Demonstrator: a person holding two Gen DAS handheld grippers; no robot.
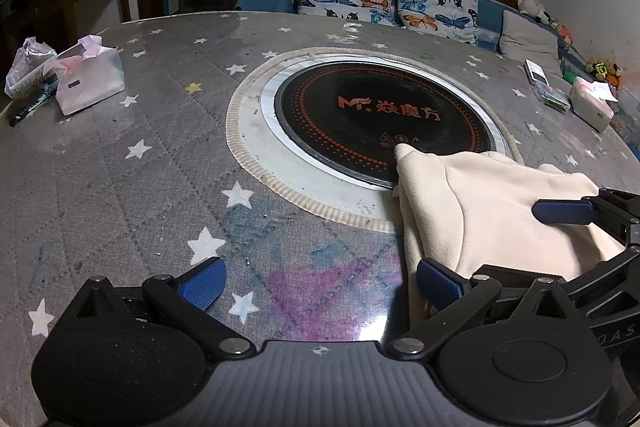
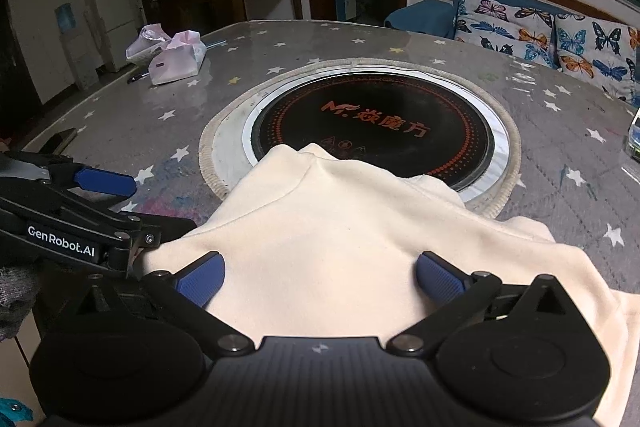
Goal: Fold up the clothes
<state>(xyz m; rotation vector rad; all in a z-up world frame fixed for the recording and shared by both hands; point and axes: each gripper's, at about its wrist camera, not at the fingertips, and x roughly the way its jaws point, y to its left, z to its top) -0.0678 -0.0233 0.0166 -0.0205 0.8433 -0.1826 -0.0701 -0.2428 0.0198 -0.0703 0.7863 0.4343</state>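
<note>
The soft cream cloth top [image 2: 340,227] lies on the grey starry bench [image 2: 160,107]. The right claw [image 2: 320,277] is wide open above it. The left claw [image 1: 320,283] is open beside its edge.

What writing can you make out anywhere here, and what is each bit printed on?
"GenRobot.AI": white letters on the left gripper arm, seen from the right wrist camera.
"M" logo plus "焱魔方": orange, on the round black cooktop set in the table; the first character is uncertain.
"OAS": cut-off letters on the right gripper body, at the frame edge.
Three small warning symbols below the cooktop brand: too small to read.
Label on the pink tissue pack: unreadable.
</note>
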